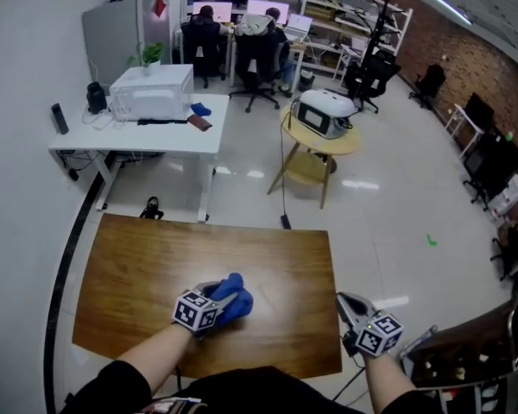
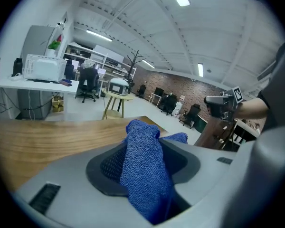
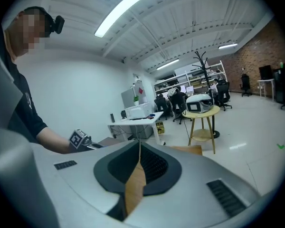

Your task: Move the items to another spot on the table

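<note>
A blue cloth (image 1: 241,304) is bunched at the near middle of the brown wooden table (image 1: 147,266). My left gripper (image 1: 226,293) is shut on it. In the left gripper view the blue cloth (image 2: 145,170) fills the gap between the jaws and sticks out past the left gripper (image 2: 148,139) tips. My right gripper (image 1: 346,303) hovers at the table's near right corner, apart from the cloth. In the right gripper view the right gripper (image 3: 138,146) has its jaws closed together with nothing between them.
Beyond the table is open floor, with a white desk (image 1: 168,136) carrying a white box at the back left. A round yellow side table (image 1: 345,141) with a white device stands at the back right. A dark cabinet (image 1: 466,360) sits close to my right gripper.
</note>
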A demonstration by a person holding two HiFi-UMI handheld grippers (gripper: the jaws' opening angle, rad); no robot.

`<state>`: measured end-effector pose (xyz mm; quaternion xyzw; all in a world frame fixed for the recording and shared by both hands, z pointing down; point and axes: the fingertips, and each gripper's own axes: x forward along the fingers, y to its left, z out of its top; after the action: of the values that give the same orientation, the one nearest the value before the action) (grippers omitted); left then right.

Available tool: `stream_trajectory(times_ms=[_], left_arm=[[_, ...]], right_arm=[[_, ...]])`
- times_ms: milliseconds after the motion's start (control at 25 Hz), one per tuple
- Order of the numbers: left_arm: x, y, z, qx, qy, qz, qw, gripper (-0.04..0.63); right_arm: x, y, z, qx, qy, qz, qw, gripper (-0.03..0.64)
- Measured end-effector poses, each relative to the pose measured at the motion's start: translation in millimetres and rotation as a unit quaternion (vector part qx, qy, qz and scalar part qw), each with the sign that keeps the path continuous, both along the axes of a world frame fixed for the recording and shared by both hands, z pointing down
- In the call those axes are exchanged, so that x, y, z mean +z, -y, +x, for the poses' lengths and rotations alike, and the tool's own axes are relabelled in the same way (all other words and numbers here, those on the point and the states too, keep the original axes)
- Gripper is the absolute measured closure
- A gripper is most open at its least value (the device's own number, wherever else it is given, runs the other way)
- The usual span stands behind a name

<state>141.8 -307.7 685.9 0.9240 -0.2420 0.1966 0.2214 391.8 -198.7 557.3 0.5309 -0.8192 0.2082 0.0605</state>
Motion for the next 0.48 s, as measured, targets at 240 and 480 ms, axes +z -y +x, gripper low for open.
stream_trajectory(times_ms=[240,480], left_arm=[[7.8,22.5,108.6,0.011,0.017,0.012,0.9997,0.410],[18.4,67.4,226.5,-0.010,0.049,0.032,0.9982,0.410]], right_arm=[[-0.1,-22.6,86.6,0.012,-0.015,0.000,1.000,0.604],[7.9,-33.7,167.5,-0.012,-0.019,-0.007,1.000,0.604]])
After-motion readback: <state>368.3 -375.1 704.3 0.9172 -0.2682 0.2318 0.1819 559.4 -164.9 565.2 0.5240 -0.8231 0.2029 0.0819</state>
